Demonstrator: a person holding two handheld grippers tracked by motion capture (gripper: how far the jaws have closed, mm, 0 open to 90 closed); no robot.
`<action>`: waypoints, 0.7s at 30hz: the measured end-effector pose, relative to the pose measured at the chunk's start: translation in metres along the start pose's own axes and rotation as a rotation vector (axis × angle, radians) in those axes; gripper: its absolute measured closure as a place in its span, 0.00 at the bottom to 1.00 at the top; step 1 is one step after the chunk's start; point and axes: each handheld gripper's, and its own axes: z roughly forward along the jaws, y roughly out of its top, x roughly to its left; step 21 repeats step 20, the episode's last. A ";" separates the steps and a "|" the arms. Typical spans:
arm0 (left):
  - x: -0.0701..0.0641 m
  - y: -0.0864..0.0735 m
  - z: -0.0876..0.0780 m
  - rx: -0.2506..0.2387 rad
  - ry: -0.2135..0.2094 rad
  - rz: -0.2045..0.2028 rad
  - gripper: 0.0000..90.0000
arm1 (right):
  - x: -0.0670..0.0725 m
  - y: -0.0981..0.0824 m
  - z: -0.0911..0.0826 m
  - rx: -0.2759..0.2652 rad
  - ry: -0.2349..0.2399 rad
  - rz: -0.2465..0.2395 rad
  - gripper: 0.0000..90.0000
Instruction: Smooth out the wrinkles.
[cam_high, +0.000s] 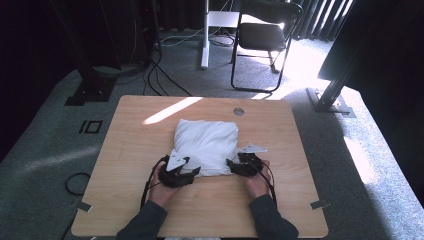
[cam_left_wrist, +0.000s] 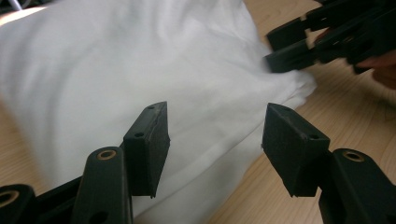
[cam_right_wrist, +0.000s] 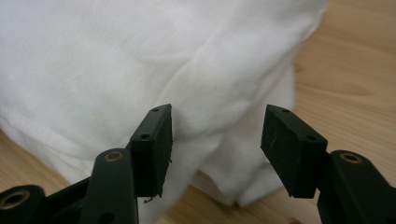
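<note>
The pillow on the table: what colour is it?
Plain white pillow, clearest in the high view.

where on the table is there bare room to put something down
Bare wood lies along the table left of the white pillow, right of it, and behind it. The near edge is crowded: left gripper, right gripper and forearms.

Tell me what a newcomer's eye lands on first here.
The white pillow lying in the middle of the wooden table stands out first. Next, the two black tools at its near corners: the left gripper and the right gripper, both with open jaws.
</note>
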 end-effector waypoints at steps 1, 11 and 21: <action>0.004 -0.002 -0.006 -0.002 0.023 0.000 0.46 | -0.001 0.000 -0.006 -0.011 -0.009 0.004 0.46; 0.054 -0.031 -0.042 -0.005 0.153 -0.149 0.46 | -0.031 -0.042 -0.052 -0.031 -0.097 0.060 0.43; 0.069 -0.043 -0.043 0.010 0.181 -0.213 0.46 | -0.056 -0.055 -0.060 -0.057 -0.089 0.193 0.41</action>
